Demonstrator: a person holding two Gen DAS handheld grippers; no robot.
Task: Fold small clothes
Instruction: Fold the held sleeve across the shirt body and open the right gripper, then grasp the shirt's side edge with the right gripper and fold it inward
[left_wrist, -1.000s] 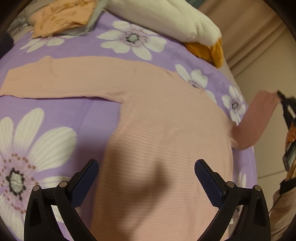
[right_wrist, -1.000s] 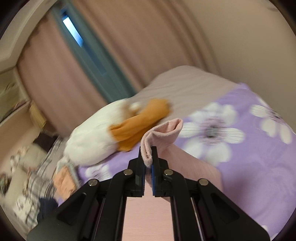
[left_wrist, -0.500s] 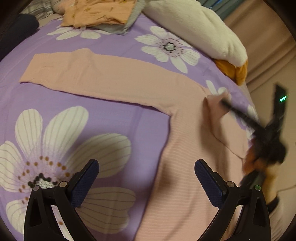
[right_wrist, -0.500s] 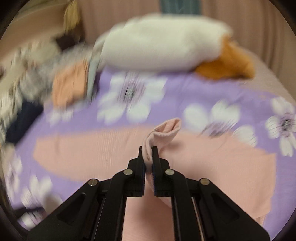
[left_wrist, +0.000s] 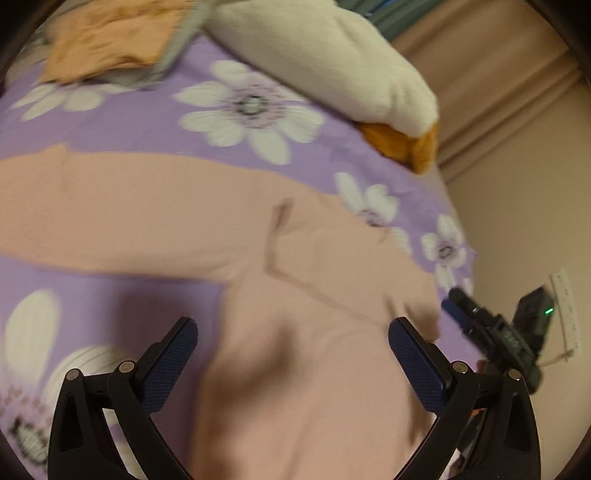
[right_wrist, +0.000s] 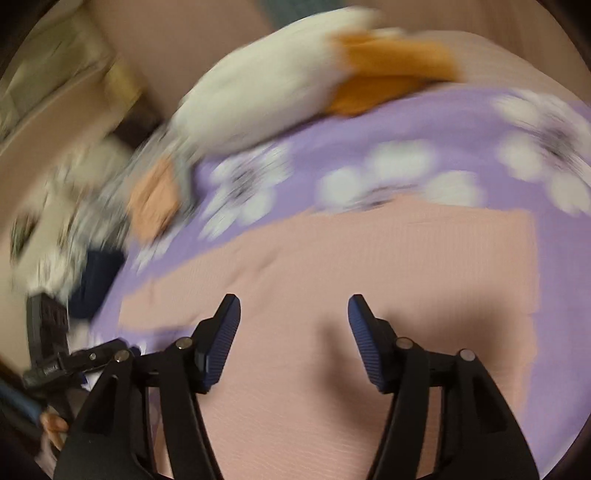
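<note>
We read this as a pause between folds. The pink long-sleeved top (left_wrist: 314, 369) lies flat on the bed (left_wrist: 110, 122), on its purple flowered cover, and neither tool grips it. The left hand-held gripper (left_wrist: 291, 362) hangs over the body of the top with its 2 fingers spread wide and only cloth showing between them. The right hand-held gripper (right_wrist: 293, 332) hovers over the same garment, its fingers likewise apart and holding nothing. We judge that both are held above the cloth and apart from it so that the folded part can settle and the next edge can be picked.

In the left view, 1 sleeve (left_wrist: 110, 214) stretches out flat toward the left, across the cover. On the right side, the other sleeve (left_wrist: 332, 266) appears to lie folded in over the chest; its edge shows as a darker crease running diagonally. So we judge 1 sleeve is done and the long one is left.

The top is pale salmon pink, with fine ribbed lines and few wrinkles. It looks thin and soft, so it should fold easily, though it could slide on the cover.

A white and orange plush pillow (left_wrist: 332, 62) and a heap of other clothes (left_wrist: 110, 40) sit at the far edge of the bed, well apart from the top.
</note>
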